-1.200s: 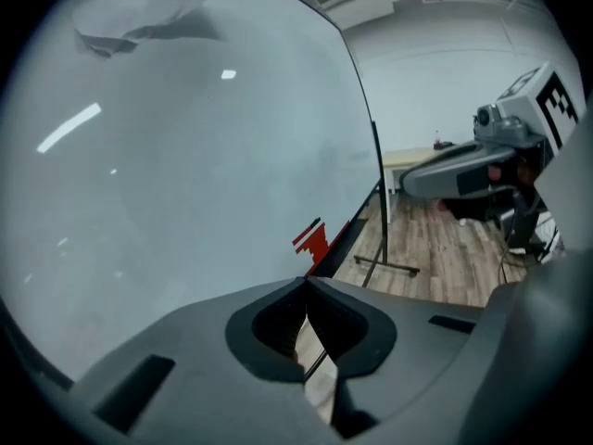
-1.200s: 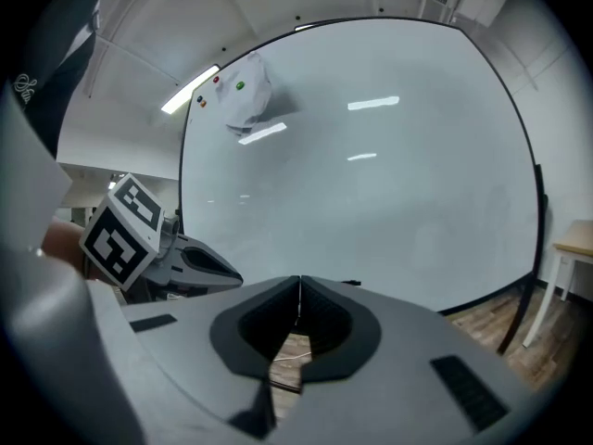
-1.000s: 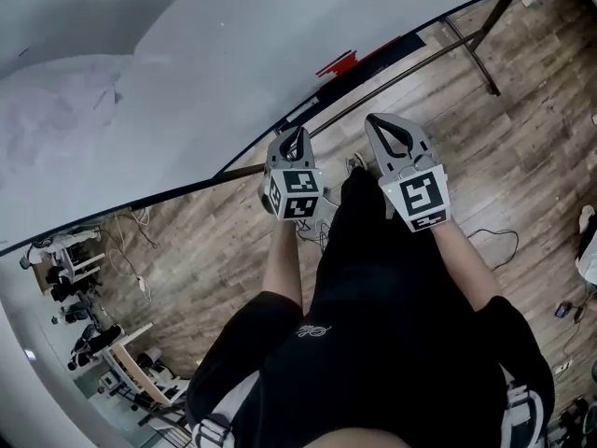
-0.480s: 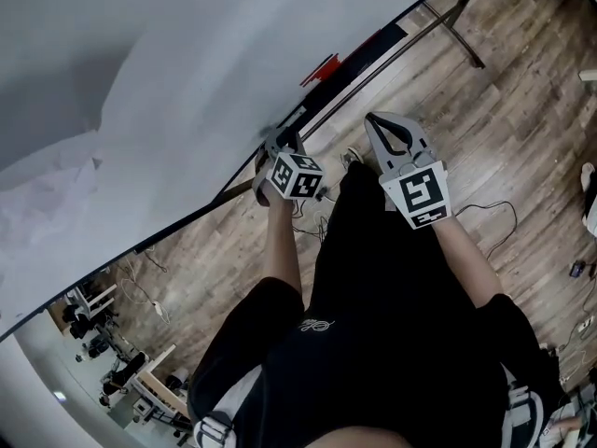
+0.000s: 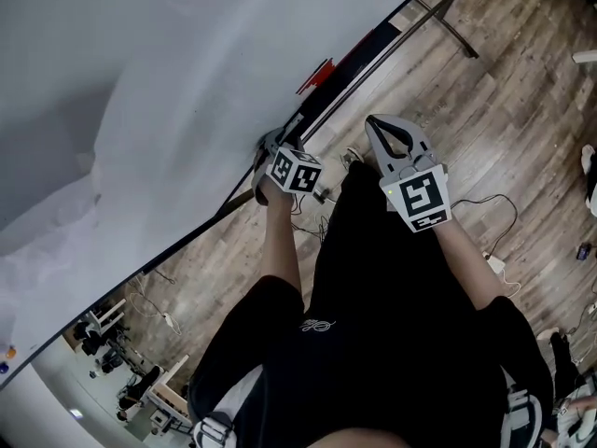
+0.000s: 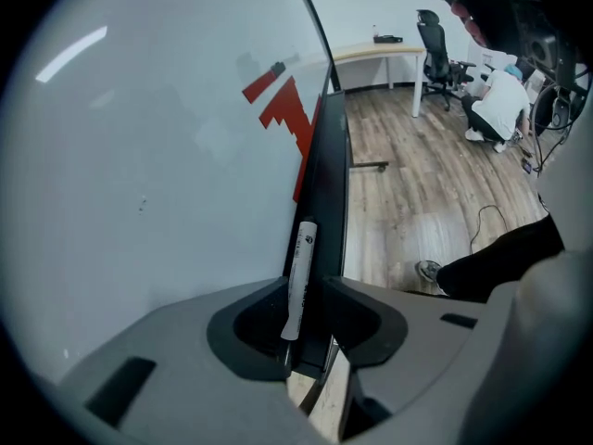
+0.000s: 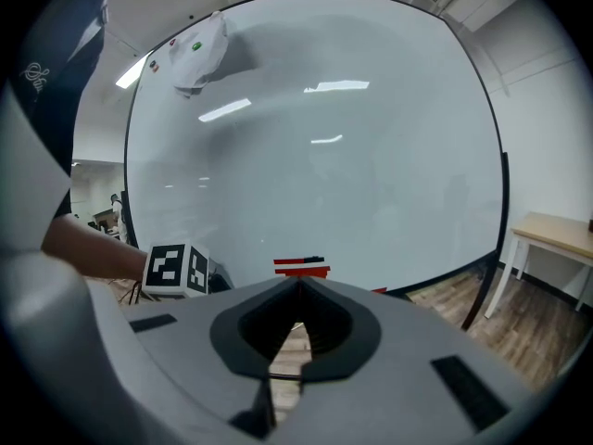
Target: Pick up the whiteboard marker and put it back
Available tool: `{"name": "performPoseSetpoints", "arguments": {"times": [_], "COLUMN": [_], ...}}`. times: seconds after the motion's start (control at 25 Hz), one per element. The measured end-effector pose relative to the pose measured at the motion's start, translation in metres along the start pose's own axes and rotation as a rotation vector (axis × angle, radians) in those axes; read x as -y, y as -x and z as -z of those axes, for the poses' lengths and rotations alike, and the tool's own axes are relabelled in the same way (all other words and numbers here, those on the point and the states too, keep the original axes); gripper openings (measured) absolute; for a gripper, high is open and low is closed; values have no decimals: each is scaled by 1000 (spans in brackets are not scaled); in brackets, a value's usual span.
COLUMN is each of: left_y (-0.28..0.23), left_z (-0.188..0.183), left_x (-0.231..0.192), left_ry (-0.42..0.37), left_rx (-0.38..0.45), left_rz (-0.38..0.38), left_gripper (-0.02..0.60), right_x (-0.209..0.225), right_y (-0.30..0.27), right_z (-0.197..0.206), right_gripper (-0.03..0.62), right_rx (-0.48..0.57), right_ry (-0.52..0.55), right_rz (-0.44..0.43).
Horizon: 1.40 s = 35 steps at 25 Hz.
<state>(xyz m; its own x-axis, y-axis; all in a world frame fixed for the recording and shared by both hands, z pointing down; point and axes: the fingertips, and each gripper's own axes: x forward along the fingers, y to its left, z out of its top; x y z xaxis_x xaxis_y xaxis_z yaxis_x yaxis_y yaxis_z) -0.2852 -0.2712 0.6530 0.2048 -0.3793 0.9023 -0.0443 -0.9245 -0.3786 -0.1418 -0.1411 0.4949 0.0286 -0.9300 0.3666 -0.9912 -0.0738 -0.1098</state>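
Whiteboard marker [image 6: 298, 281] lies lengthwise in the black tray [image 6: 329, 174] along the bottom edge of the whiteboard [image 6: 167, 156], and it sits between the two jaws of the left gripper [image 6: 304, 290]. Those jaws stand apart on either side of it. The white barrel rests close against the jaw nearer the board, with a strip of dark tray showing before the other jaw. Dark print runs along the barrel, too small to read. A red stepped shape [image 6: 283, 109] on the board farther along the tray carries no lettering that can be made out. The right gripper [image 7: 296, 287] hangs out over the wooden floor [image 5: 522, 110], away from the board, its jaws pressed together with nothing between them. A small white script logo [image 5: 317, 326] on the person's black clothing is not legible. Compared with a second ago, the left gripper has moved from open air in front of the tray up to the tray itself, while the right gripper has kept nearly the same place.
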Motion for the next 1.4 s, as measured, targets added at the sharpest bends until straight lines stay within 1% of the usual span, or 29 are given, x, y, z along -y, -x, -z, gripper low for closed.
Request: {"name": "performPoseSetpoints", "arguments": {"times": [0.16,0.28,0.52,0.6,0.68,0.76,0.84,0.96,1.08,1.28,1.4], "left_y": [-4,-7,-5,-5,-2,3,9,18,47,108,146], "left_z": [2,-2,-3,-3,-1,0,-2,-12,-26,-47,-57], "left_x": [5,5,7,8,9,8,6,6,3,18,30], "left_ry": [-39,-33,-34,-18,22,54,79,152,239,427,570], "left_rx": [-27,-24,-13,-13,-6,10,34,98,192,389,526], "left_rz": [8,3,27,65,97,88,59,45,30,0,-13], "left_gripper": [95,69,67,67,67,67,67,67,67,67,67], "right_x": [1,5,5,5,2,1,2,4,1,-6,-10], "right_y": [2,6,12,13,16,20,24,24,29,50,64], "right_z": [1,0,-1,-2,-2,-4,-5,-2,-10,-15,-16], "right_gripper": [3,3,3,3,3,3,3,3,3,3,3], "right_rx": [-2,-3,-2,-2,-4,-3,-4,-2,14,31,37], "right_ry": [-12,-13,-9,-4,1,11,35,46,39,68,104], "right_rz": [21,35,44,40,31,21,10,-5,-22,-66,-105]}}
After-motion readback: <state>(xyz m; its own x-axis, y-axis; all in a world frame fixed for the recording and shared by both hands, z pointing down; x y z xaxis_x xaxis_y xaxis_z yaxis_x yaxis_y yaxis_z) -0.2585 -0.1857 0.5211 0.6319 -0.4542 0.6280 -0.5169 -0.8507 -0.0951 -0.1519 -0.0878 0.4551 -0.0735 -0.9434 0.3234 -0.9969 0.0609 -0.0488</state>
